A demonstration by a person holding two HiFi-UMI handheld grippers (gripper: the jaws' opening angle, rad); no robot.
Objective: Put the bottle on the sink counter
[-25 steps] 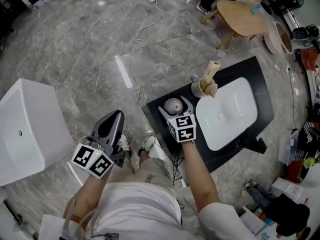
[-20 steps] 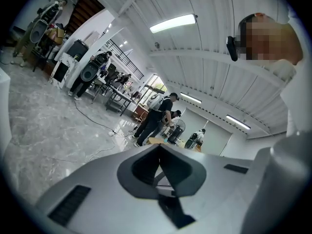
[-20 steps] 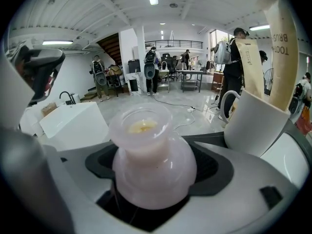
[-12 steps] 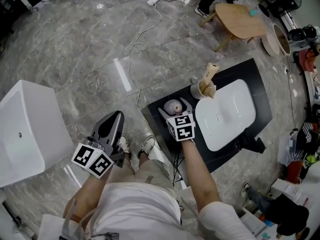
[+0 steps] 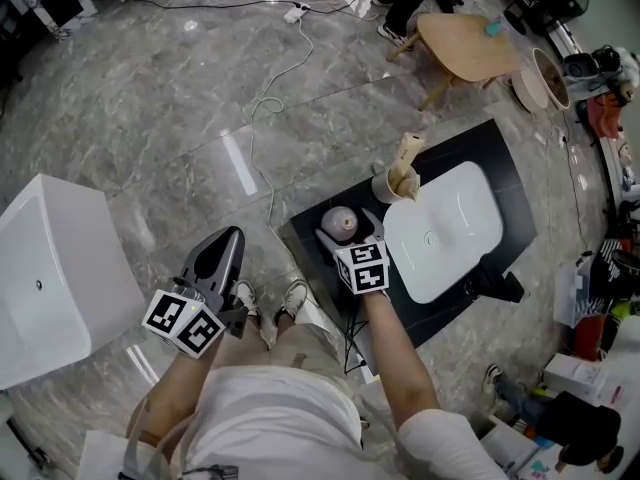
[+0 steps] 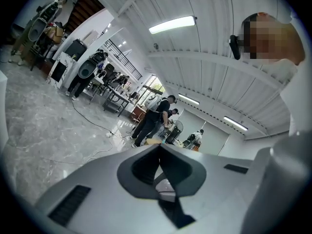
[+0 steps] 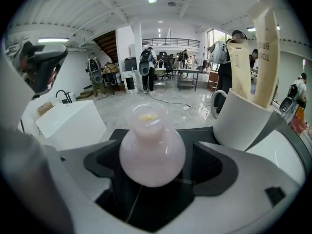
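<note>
A small round pale-pink bottle (image 5: 342, 221) stands upright on the near left corner of the black sink counter (image 5: 468, 144). My right gripper (image 5: 346, 228) reaches around it from the near side. In the right gripper view the bottle (image 7: 152, 150) sits between the jaws of my right gripper (image 7: 155, 167), which are opening, with a gap on each side between pads and glass. My left gripper (image 5: 226, 244) hangs over the floor to the left with nothing in it; the left gripper view shows its jaws (image 6: 160, 147) meeting at the tip.
A white mug (image 5: 392, 181) (image 7: 242, 118) holding wooden sticks stands just beyond the bottle, beside the white basin (image 5: 440, 230). A white box (image 5: 55, 268) sits on the marble floor at the left. A cable (image 5: 268, 98) runs across the floor. A wooden stool (image 5: 465, 43) stands farther off.
The right jaws look slightly wider around the bottle, which stays standing on the counter. The head view has shifted a little. My left gripper has not moved.
</note>
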